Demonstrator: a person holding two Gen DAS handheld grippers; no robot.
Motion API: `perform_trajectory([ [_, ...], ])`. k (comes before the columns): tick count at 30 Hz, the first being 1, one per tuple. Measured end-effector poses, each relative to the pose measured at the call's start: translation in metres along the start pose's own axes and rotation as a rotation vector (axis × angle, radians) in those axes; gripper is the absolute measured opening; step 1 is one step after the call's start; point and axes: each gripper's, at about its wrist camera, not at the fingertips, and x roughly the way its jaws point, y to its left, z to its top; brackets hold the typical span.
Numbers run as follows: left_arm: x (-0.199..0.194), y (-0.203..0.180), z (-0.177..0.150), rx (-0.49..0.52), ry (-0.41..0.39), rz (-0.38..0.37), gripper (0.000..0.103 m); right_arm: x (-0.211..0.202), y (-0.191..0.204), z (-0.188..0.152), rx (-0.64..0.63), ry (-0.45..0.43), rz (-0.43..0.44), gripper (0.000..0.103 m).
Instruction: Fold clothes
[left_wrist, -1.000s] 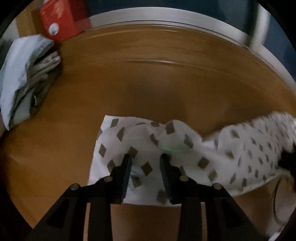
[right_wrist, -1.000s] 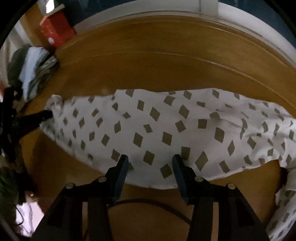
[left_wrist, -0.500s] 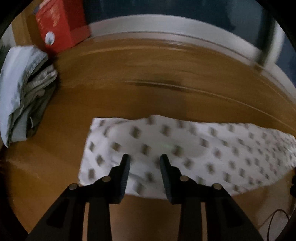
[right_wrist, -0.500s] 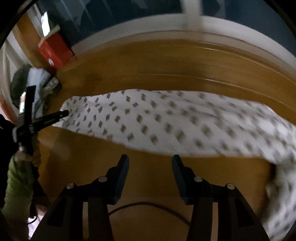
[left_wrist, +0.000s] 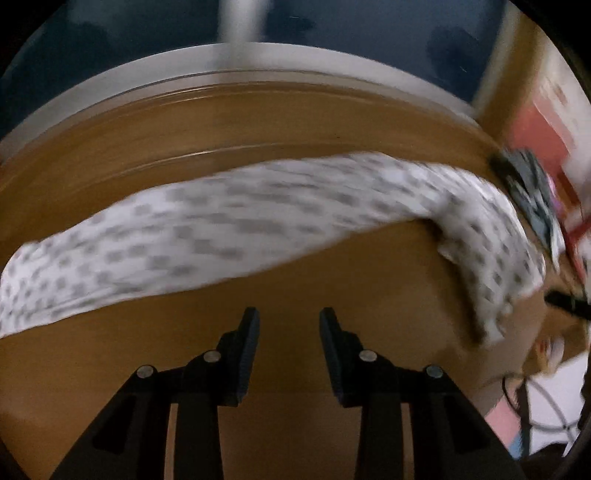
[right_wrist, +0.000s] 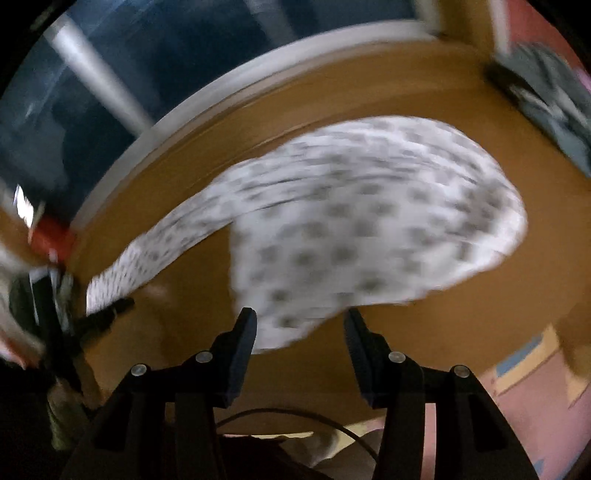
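A white garment with grey diamond marks (left_wrist: 258, 221) lies stretched in a long band across the brown worktop (left_wrist: 332, 122). Both views are blurred, so its folds and edges are hard to read.

In the left wrist view, the left hand-held gripper (left_wrist: 289, 321) hovers just in front of the garment's near edge, its two fingers parted with only bare worktop between them; it has hold of nothing. The garment runs from the far left of that view to the right, where it bends and drops toward the worktop's near edge. Beside that bend, on the garment's right, lies a dark grey pile of cloth (left_wrist: 528, 192), too smeared to make out.

In the right wrist view, the right hand-held gripper (right_wrist: 299, 325) stands wide apart, and the garment (right_wrist: 369, 221) bulges in a broad lobe whose near edge reaches down between the fingertips. Whether the cloth touches either finger cannot be told; the fingers are not closed on it. From the lobe, a narrow tail of the garment trails left toward a red box (right_wrist: 51, 236) at the worktop's far left corner.
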Motion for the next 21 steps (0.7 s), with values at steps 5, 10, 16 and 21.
perform_trajectory([
  [5,0.015,-0.093,-0.012,0.041,0.024,-0.032,0.031,-0.007,-0.072,0.023,0.074,0.037,0.058,0.049],
  [10,0.016,-0.142,-0.026,-0.046,0.016,-0.024,0.031,0.007,-0.117,0.059,0.07,0.166,0.149,0.05],
  [16,0.015,-0.172,-0.048,-0.113,0.025,0.009,0.031,0.033,-0.137,0.09,0.084,0.261,0.247,0.05],
  [21,0.018,-0.189,-0.058,-0.155,0.029,0.01,0.031,0.039,-0.124,0.109,0.045,0.236,0.3,0.004],
])
